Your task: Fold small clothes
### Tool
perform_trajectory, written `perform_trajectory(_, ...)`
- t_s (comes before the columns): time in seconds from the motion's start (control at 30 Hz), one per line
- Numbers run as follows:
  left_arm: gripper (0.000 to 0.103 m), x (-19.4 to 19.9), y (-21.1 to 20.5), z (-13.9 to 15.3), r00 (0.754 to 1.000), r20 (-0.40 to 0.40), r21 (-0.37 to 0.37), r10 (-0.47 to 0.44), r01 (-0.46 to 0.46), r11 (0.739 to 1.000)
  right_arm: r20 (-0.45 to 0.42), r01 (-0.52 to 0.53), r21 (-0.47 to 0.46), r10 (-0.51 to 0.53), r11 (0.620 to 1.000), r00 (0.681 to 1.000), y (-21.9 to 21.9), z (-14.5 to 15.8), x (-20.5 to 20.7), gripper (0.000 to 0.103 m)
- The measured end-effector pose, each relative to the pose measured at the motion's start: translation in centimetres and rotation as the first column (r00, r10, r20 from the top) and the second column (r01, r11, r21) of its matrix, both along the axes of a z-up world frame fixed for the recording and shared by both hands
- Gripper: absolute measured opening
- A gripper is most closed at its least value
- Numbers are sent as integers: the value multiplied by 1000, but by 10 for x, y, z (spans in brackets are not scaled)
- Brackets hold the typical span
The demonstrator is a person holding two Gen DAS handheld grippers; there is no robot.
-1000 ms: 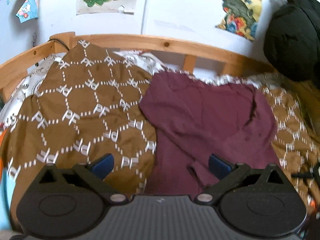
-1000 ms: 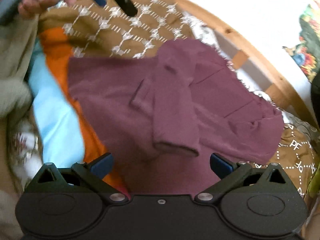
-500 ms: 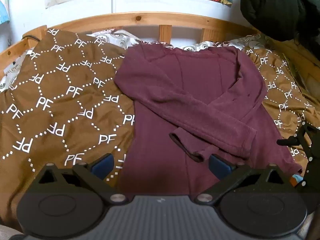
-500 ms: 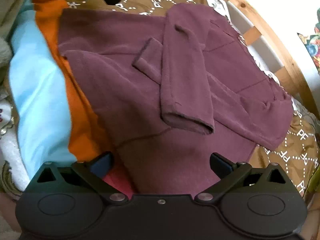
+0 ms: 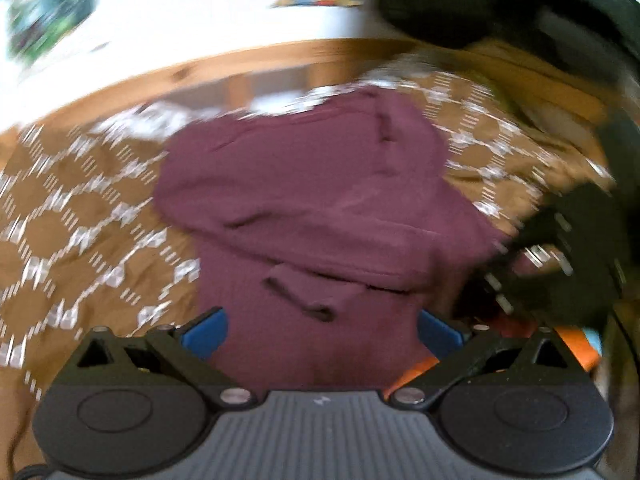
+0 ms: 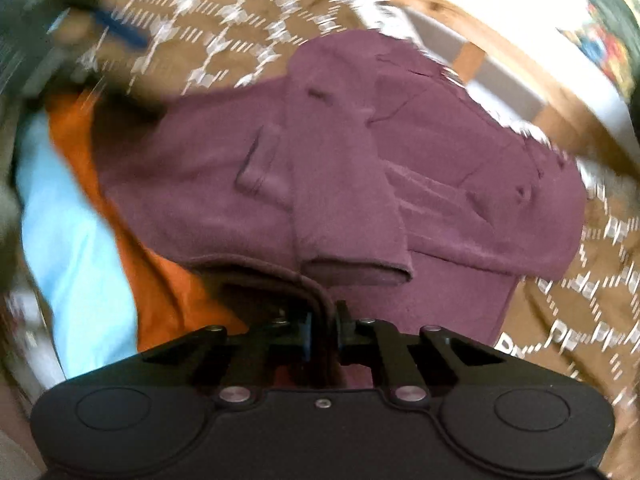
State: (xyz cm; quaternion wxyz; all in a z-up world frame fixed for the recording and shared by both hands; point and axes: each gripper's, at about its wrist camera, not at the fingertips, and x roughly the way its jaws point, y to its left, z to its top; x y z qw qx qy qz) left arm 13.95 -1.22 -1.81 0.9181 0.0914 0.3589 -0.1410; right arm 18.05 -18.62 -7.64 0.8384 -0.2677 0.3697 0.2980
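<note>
A maroon long-sleeved shirt (image 5: 320,200) lies on a brown patterned blanket (image 5: 80,220) with both sleeves folded across its front. In the right wrist view the shirt (image 6: 440,152) fills the middle, and its near hem is lifted. My right gripper (image 6: 322,328) has its jaws closing, and the pads pinch that hem. My left gripper (image 5: 320,330) is open, its blue pads wide apart over the shirt's lower part, not pressing the cloth. Each gripper shows as a blur in the other's view: the right gripper (image 5: 560,264) at the shirt's right edge, the left gripper (image 6: 100,36) at the upper left.
A wooden bed rail (image 5: 240,64) runs behind the blanket, under a white wall with posters. A dark jacket (image 5: 500,0) hangs at the upper right. Orange cloth (image 6: 168,280) and light blue cloth (image 6: 80,248) lie beside the shirt's hem.
The right gripper's jaws went from wide apart to pinched on the shirt's hem. The left gripper swung and rolled over the shirt's lower part, and both views are now blurred.
</note>
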Motion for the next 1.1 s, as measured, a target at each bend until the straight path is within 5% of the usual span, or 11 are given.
perform_trajectory(0.23, 102, -3, -63, -38, 983, -43, 214, -177, 182, 960, -133, 168, 266, -137, 949, 982, -32, 16, 30, 11)
perform_trajectory(0.37, 89, 7, -79, -61, 993, -34, 381, -111, 116, 917, -133, 172, 304, -137, 937, 982, -37, 20, 28, 11)
perform_trajectory(0.43, 75, 14, -74, -67, 999, -29, 422, -33, 42, 906, -118, 162, 308, -132, 937, 984, -38, 22, 26, 11)
perform_trajectory(0.53, 55, 24, -54, -62, 995, -33, 395, 94, -73, 916, -101, 158, 319, -133, 934, 986, -40, 24, 24, 11)
perform_trajectory(0.67, 47, 27, -21, -46, 976, -23, 280, 218, -203, 938, -87, 167, 330, -146, 929, 985, -42, 25, 24, 11)
perform_trajectory(0.77, 40, 28, -7, -37, 964, 4, 256, 265, -257, 932, -75, 173, 333, -157, 927, 985, -43, 26, 23, 11)
perform_trajectory(0.93, 9, 34, 9, -34, 949, -1, 245, 315, -305, 920, -20, 183, 259, -184, 948, 983, -38, 24, 20, 11)
perform_trajectory(1.03, 6, 34, 12, -31, 950, 1, 215, 312, -305, 928, -17, 175, 218, -176, 960, 984, -32, 19, 18, 11)
perform_trajectory(1.1, 5, 32, 14, -29, 949, 15, 200, 314, -310, 929, -16, 170, 172, -169, 970, 985, -28, 15, 18, 22)
